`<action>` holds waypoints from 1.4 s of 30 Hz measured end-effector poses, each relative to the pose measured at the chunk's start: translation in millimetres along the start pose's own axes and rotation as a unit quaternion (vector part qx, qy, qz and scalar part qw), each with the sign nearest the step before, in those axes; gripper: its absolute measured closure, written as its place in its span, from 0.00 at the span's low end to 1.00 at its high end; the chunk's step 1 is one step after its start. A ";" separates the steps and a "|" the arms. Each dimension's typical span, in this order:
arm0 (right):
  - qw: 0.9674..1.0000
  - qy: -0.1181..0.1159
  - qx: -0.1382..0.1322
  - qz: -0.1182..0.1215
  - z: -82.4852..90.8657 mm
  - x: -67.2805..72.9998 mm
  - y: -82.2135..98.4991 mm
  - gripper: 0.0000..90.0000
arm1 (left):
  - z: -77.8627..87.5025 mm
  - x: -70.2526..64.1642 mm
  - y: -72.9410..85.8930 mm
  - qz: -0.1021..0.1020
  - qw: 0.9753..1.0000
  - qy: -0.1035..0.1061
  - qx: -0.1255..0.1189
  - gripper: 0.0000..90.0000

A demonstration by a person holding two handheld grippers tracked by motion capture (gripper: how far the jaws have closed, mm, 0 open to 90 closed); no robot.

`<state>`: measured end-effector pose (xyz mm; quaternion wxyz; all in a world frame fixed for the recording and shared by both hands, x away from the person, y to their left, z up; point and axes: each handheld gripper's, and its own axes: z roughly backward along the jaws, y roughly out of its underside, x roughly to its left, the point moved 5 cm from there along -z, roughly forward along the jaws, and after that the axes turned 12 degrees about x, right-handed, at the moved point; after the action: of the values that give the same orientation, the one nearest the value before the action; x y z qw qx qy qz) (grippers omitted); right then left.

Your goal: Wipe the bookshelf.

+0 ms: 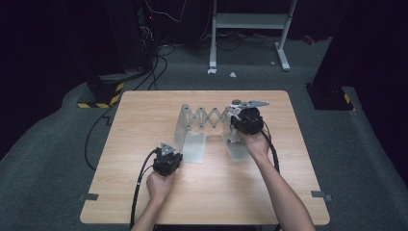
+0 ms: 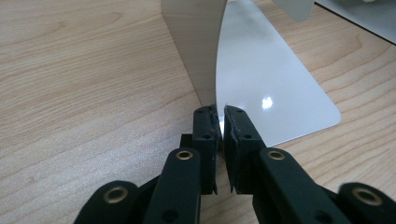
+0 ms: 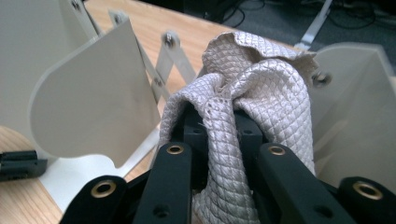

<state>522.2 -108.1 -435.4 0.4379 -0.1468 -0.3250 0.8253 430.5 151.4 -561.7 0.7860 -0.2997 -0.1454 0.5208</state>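
Note:
A pale metal folding rack (image 1: 207, 118) with a scissor lattice stands at the middle of the table. My left gripper (image 1: 177, 156) is at its left end, and its jaws (image 2: 221, 119) are shut on the thin edge of the rack's left plate (image 2: 266, 79). My right gripper (image 1: 239, 126) hangs over the rack's right end, shut on a beige quilted cloth (image 3: 261, 79). The cloth bunches over the jaw tips (image 3: 224, 121) and hides them. Upright rack panels (image 3: 93, 102) stand on both sides of the cloth.
The wooden table (image 1: 202, 192) has bare room in front of the person's hands and along its left side. The rack's right base plate (image 1: 236, 151) lies flat under the right hand. A metal stand (image 1: 250, 21) and cables (image 1: 159, 53) are on the floor beyond.

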 end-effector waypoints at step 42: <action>0.994 0.025 0.098 -0.045 -81.6 -14.7 46.9 0.89 | 0.0 0.4 0.1 0.001 1.000 0.003 0.000 0.92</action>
<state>544.1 -105.8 -528.1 0.4949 -0.1089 -0.2378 0.8287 430.6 151.8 -561.7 0.7859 -0.3016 -0.1431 0.5205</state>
